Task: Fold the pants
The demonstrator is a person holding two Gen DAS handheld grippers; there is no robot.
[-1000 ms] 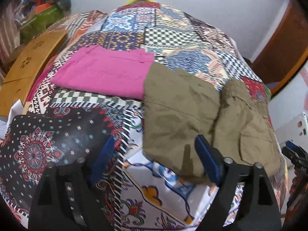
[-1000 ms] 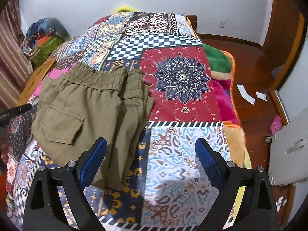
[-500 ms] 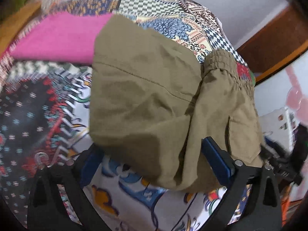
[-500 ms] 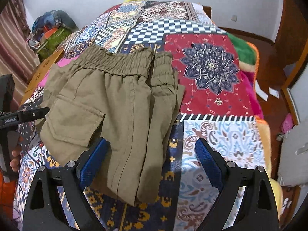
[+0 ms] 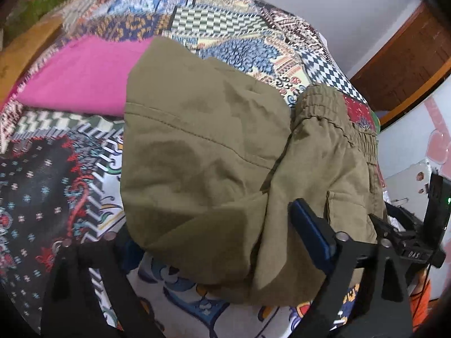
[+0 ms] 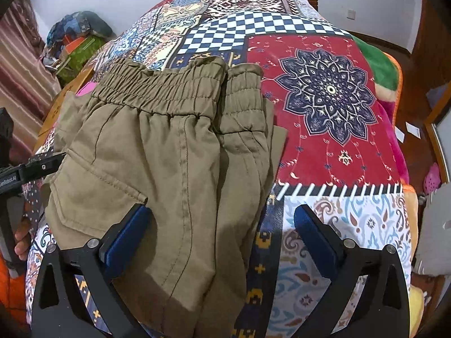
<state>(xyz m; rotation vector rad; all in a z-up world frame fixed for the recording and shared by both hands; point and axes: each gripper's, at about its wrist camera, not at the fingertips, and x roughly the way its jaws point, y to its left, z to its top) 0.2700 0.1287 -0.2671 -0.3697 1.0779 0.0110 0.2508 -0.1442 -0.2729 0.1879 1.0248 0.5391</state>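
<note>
Olive-green pants (image 5: 214, 152) lie folded on a patchwork bedspread (image 5: 220, 22). In the right wrist view the pants (image 6: 169, 155) show an elastic waistband at the far end and a flap pocket at the left. My left gripper (image 5: 220, 233) is open, its jaws on either side of the near folded edge of the pants; the left finger is mostly hidden under cloth. My right gripper (image 6: 222, 225) is open, its jaws standing wide over the near right part of the pants, left pad (image 6: 126, 231) by the pocket.
A folded pink garment (image 5: 81, 76) lies left of the pants. The bed's right edge (image 6: 400, 146) drops to a wooden floor. Bags and boxes (image 6: 76, 45) stand at the far left by a curtain.
Both grippers have moved forward and down onto the pants, which now fill much more of each view. Both have stayed open.
</note>
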